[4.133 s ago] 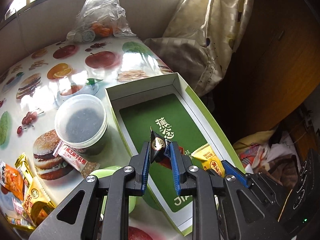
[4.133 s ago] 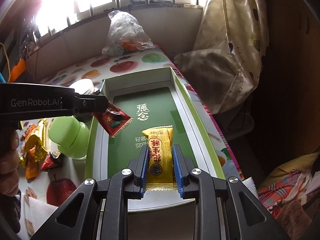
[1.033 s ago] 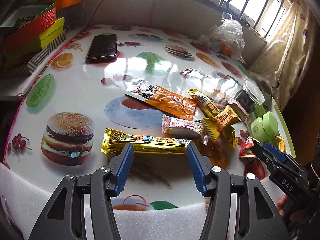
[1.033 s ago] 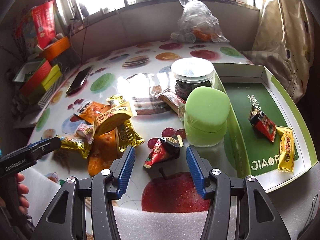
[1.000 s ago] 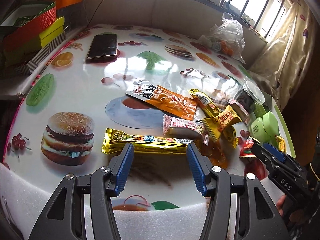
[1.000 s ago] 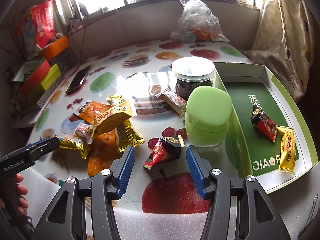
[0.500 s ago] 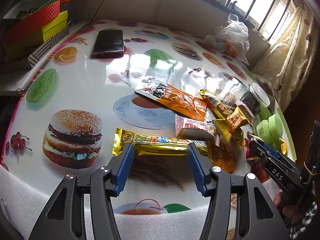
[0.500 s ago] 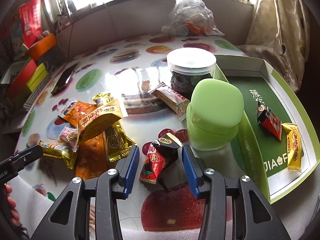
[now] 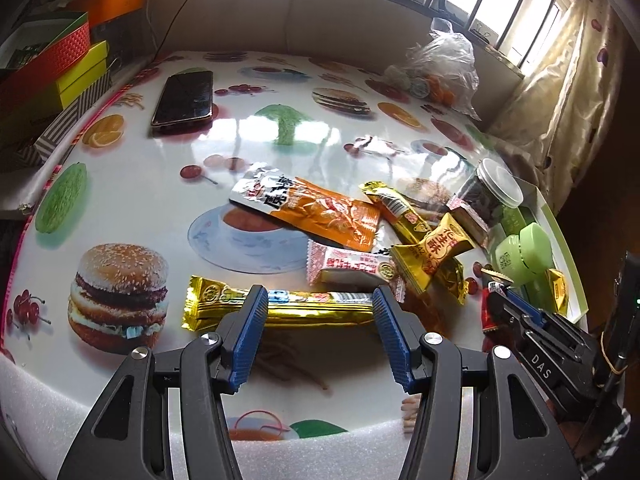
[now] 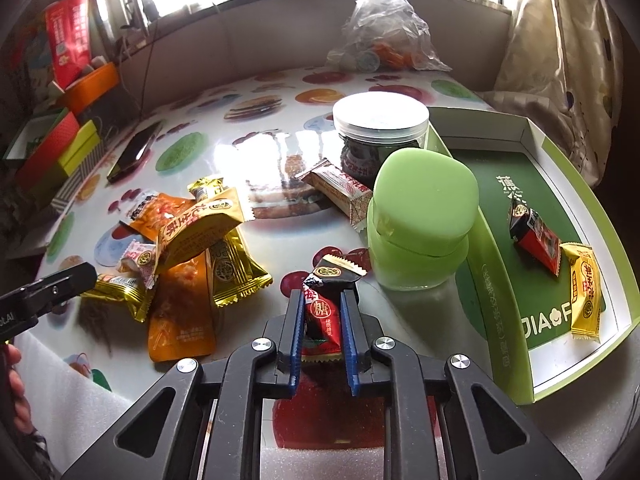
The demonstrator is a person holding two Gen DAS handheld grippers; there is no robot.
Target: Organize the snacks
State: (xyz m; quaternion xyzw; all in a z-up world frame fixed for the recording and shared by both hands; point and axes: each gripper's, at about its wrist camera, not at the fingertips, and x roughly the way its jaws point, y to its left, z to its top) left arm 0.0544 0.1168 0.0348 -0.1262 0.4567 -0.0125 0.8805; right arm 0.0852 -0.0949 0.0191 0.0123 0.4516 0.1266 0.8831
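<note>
Fruit and burger prints cover the glossy counter (image 10: pixel 256 152), which stands below a barred window, with a phone (image 9: pixel 184 98) and stacked boxes (image 9: pixel 52 68) at its far left.

Right gripper (image 10: pixel 322 320): blue pads closed on a red-and-black candy packet (image 10: pixel 324 312), which stands upright between them at the near edge of the counter. No gap shows between pads and wrapper.

Left gripper (image 9: pixel 316 320): jaws at a medium spread, nothing between them. It hovers just above a long gold bar (image 9: pixel 280 306) that lies crosswise on the counter in front of the pads.

Loose snacks, left of centre in the right wrist view:
- orange pouch (image 10: pixel 182 312), flat, near
- yellow peanut-candy packet (image 10: pixel 196 232), propped on a gold packet (image 10: pixel 232 276)
- pink-and-white packet (image 10: pixel 138 258), partly under the yellow one
- red-patterned bar (image 10: pixel 340 192), leaning against the clear jar (image 10: pixel 380 136)

A green lidded container (image 10: pixel 424 220) stands just near of the jar, touching the left wall of the green tray (image 10: pixel 496 280). The tray lies at the right of the counter and holds two items on its near side: a red packet (image 10: pixel 536 240) and a yellow packet (image 10: pixel 584 292), touching each other.

A clear plastic bag (image 10: pixel 380 36) sits at the far edge.
</note>
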